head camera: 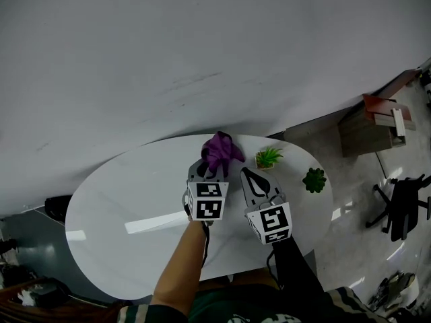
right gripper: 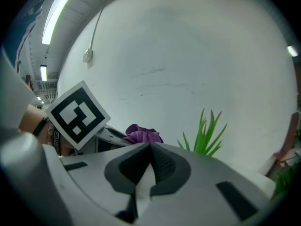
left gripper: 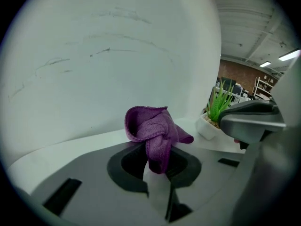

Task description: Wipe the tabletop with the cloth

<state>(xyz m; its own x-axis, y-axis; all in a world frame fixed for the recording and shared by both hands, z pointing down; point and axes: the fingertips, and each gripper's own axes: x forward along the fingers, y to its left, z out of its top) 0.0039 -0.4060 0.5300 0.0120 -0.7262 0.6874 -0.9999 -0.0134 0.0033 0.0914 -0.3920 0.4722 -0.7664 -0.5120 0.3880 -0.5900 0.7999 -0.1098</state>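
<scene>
A crumpled purple cloth (head camera: 220,151) is held at the far middle of the white oval table (head camera: 121,200). My left gripper (head camera: 209,172) is shut on the cloth (left gripper: 155,131), which bunches up above the closed jaws. My right gripper (head camera: 250,178) hovers just to the right, shut with nothing between its jaws. From the right gripper view the cloth (right gripper: 142,135) peeks over the jaws (right gripper: 151,152), beside the left gripper's marker cube (right gripper: 77,114).
A small spiky green plant in a white pot (head camera: 267,158) stands right of the cloth, close to the right gripper. A darker round plant (head camera: 314,180) sits near the table's right edge. A white wall runs behind the table. An office chair (head camera: 404,204) stands on the floor at right.
</scene>
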